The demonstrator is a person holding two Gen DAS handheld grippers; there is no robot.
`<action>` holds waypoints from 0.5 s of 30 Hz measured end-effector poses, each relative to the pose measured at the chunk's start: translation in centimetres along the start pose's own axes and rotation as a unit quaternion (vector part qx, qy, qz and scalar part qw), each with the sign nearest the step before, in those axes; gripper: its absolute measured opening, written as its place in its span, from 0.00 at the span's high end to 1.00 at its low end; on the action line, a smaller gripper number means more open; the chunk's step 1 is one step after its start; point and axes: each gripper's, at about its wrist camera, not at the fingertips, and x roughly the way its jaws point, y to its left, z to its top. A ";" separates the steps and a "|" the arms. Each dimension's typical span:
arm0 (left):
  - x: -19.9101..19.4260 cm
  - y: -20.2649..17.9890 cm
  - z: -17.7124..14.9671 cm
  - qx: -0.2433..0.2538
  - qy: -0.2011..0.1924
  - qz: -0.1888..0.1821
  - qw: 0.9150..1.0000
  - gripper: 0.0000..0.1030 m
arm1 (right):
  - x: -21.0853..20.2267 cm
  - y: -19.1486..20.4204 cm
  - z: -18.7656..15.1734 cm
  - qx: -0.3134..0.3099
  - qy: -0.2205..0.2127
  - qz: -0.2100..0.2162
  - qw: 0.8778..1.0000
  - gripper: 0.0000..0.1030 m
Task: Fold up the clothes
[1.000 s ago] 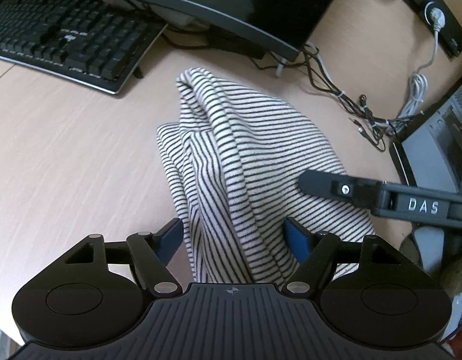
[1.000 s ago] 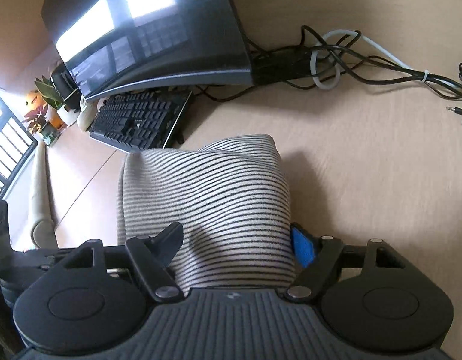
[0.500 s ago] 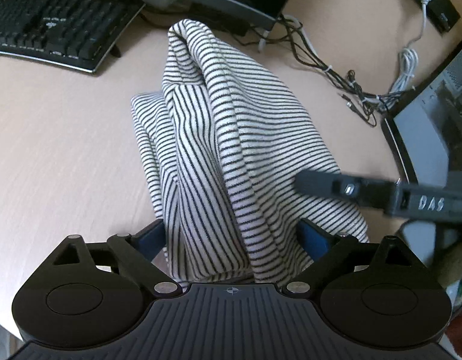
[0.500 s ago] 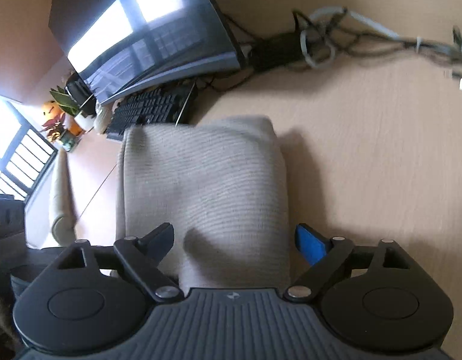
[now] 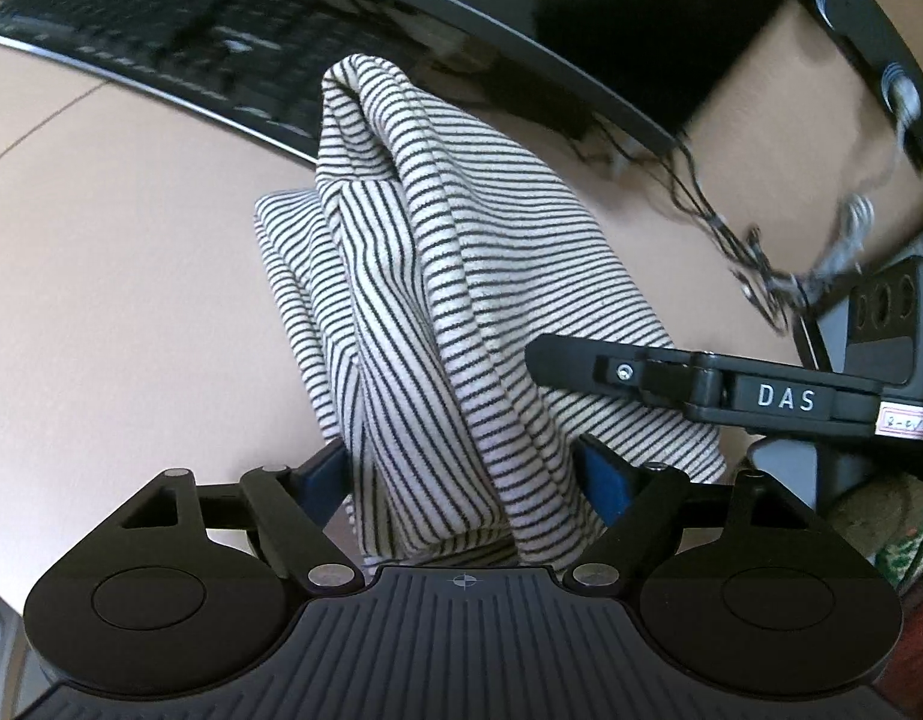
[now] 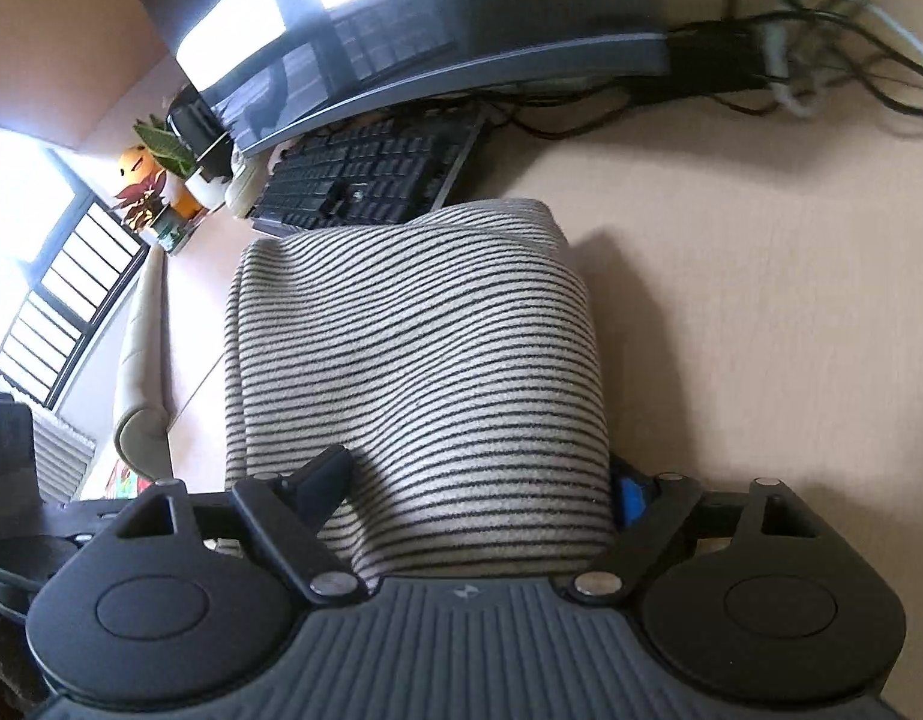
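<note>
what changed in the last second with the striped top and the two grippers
Both grippers carried the bunched striped top forward toward the monitor and keyboard; its far end now overlaps the keyboard's edge in the left view. The left gripper and right gripper widened partway, and both are closing again on the cloth between their fingers. The top stays bunched and draped the same way; nothing was let go.

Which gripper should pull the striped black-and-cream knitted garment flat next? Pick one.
Probably right gripper: the striped black-and-cream knitted garment lies broad and smooth between its closing jaws. The left gripper's closing jaws hold a twisted bunch.
</note>
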 end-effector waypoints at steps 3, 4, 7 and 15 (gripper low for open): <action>-1.9 1.2 1.8 0.006 -0.018 0.007 1.000 0.22 | 1.3 1.2 1.2 -0.021 -0.011 -0.008 1.000 0.17; -2.9 1.4 2.5 0.015 -0.031 0.010 0.999 0.22 | 1.3 1.7 1.5 -0.034 -0.020 -0.021 0.999 0.17; -6.0 1.5 5.1 0.041 -0.081 0.007 0.996 0.22 | -0.1 3.2 1.6 -0.084 -0.055 -0.066 0.993 0.17; -1.2 0.8 10.4 0.095 -0.069 -0.009 0.993 0.27 | -3.7 9.0 -2.8 -0.164 -0.100 -0.067 0.979 0.41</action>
